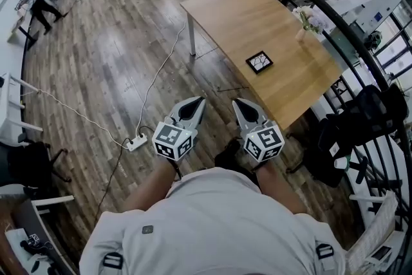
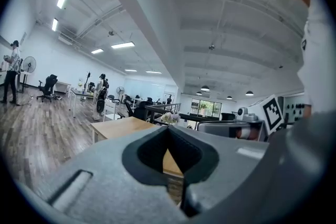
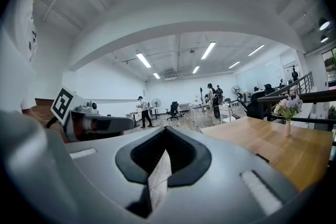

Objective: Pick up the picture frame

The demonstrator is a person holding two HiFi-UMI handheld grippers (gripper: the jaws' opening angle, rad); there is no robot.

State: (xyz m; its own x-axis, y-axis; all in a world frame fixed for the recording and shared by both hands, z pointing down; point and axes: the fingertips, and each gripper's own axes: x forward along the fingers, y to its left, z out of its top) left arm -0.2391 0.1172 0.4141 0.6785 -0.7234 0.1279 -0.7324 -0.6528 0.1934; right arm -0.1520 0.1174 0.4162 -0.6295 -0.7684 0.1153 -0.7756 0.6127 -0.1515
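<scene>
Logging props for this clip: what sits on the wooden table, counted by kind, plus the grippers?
On the wooden table:
picture frame: 1
vase of flowers: 1
Grippers, both shut and empty, short of the table: 2 (left gripper, right gripper)
Total: 4

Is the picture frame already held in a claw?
No, the picture frame lies flat on the wooden table, with nothing touching it.

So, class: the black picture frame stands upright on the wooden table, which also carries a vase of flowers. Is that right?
Not quite. The picture frame lies flat on the wooden table, not upright, as the head view shows. The table does also carry a vase of flowers.
</scene>
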